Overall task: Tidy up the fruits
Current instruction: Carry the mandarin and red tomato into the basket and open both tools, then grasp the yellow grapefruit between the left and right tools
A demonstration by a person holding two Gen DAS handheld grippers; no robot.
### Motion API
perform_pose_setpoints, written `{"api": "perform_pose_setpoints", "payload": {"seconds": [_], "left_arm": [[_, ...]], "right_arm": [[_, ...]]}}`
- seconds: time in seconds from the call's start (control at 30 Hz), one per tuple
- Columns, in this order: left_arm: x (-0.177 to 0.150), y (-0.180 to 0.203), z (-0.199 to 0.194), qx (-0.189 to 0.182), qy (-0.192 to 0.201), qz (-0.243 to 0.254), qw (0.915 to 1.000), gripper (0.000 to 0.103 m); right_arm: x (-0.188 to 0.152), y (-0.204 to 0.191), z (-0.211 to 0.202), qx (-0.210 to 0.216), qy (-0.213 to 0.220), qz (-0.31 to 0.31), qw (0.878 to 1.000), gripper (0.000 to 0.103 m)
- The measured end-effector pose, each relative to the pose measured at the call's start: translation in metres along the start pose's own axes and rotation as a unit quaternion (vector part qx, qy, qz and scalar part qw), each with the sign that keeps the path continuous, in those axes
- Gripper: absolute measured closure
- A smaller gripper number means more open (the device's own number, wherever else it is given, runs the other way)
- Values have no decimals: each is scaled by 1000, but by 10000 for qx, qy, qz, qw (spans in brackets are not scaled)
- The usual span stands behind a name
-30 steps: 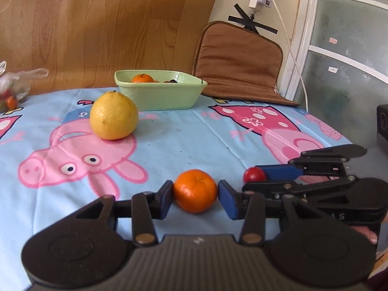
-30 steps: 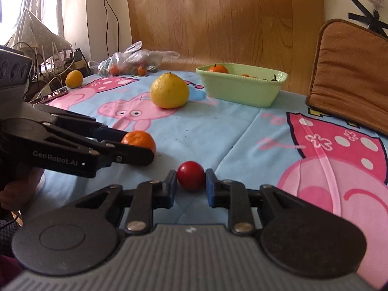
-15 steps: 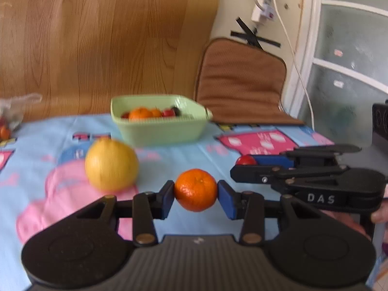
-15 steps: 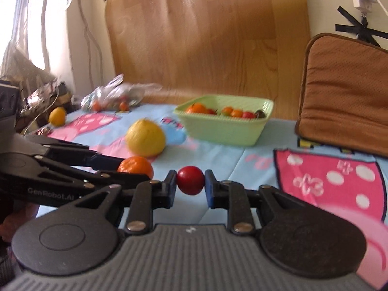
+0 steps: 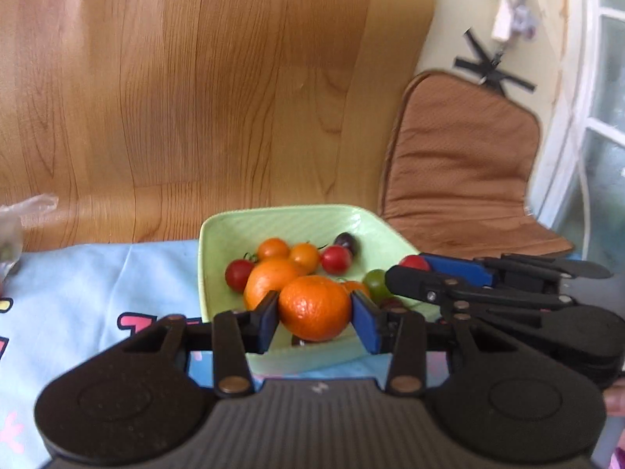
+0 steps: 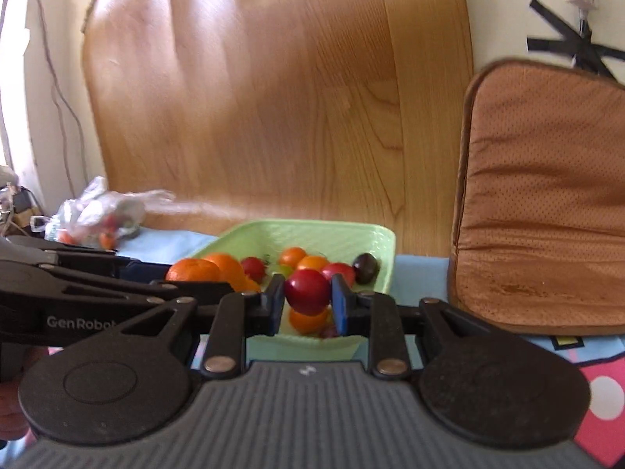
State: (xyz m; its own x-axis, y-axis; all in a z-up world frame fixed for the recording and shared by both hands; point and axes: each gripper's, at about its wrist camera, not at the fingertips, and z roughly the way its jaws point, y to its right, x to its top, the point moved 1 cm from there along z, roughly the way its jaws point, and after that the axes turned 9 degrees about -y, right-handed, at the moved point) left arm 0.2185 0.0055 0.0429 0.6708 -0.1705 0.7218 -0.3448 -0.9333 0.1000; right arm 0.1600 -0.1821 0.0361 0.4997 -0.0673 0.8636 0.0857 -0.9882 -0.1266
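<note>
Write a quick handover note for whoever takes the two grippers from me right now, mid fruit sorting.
Left gripper: shut on the mandarin, held over the green bowl.
Right gripper: shut on the red tomato, also over the bowl.
Done: the bowl already holds another mandarin and several small tomatoes.
Left: open both grippers to drop the two fruits in. A plastic bag with more fruit sits at the table's far left.

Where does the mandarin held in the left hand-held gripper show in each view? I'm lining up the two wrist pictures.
Left wrist: the mandarin sits at centre, clamped in the left hand-held gripper.
Right wrist: at left of centre, mandarin, partly hidden behind that gripper's fingers.
Shared landmark: the green bowl.
</note>
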Motion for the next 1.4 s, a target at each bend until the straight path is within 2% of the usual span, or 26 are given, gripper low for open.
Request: {"api": "perform_pose_setpoints", "payload": {"seconds": [0.07,0.2,0.3,0.4,0.5,0.6,0.7,0.77,0.8,0.87,0.93,1.0,1.03,1.07,1.1,1.23,1.4], "left_arm": [[4,-4,13,-6,-117,-34,9999,64],[7,0,24,80,-114,-2,9999,61],[6,2,17,-7,13,7,10000,57],[3,1,-11,-77,319,-15,9995,56],[-10,-20,-50,-163,667,-385,9969,53],[-33,-48,-86,-27,899,-805,9927,53],[-61,-70,-108,52,838,-1178,9895,52],[-78,-78,-113,-41,726,-1257,9894,45],[-83,-78,-113,-42,696,-1248,9897,42],[-89,-76,-110,-57,650,-1282,9896,20],[-90,-72,-101,-368,575,-1238,9900,15],[-88,-63,-84,-488,415,-1043,9925,15],[-86,-59,-75,-365,322,-951,9943,21],[-86,-55,-65,-269,189,-897,9954,38],[-87,-53,-59,-153,113,-933,9955,38],[-99,-34,-73,-539,173,-867,9946,41],[-115,13,-84,-947,206,-607,9934,41]], "right_arm": [[1,7,5,-6,-13,127,9999,73],[-1,15,-2,-9,166,344,9993,55],[-2,13,-12,-61,271,315,9991,55],[-5,12,-26,17,362,439,9984,55],[-12,3,-40,247,360,473,9979,55],[-23,-16,-46,681,111,346,9970,52],[-34,-41,-46,1156,-211,134,9930,49],[-38,-60,-43,1415,-413,-81,9890,38],[-40,-69,-41,1494,-502,-249,9872,29],[-42,-93,-35,1389,-613,-722,9858,20],[-43,-110,-22,1270,-701,-1058,9837,20],[-41,-123,-4,1120,-831,-1274,9820,20],[-40,-128,6,948,-883,-1393,9817,21],[-40,-131,13,836,-966,-1445,9812,34],[-39,-130,16,860,-1048,-1382,9811,36],[-46,-117,-8,759,-1011,-1121,9856,36],[-72,-99,-56,249,-848,-959,9915,36]]}}
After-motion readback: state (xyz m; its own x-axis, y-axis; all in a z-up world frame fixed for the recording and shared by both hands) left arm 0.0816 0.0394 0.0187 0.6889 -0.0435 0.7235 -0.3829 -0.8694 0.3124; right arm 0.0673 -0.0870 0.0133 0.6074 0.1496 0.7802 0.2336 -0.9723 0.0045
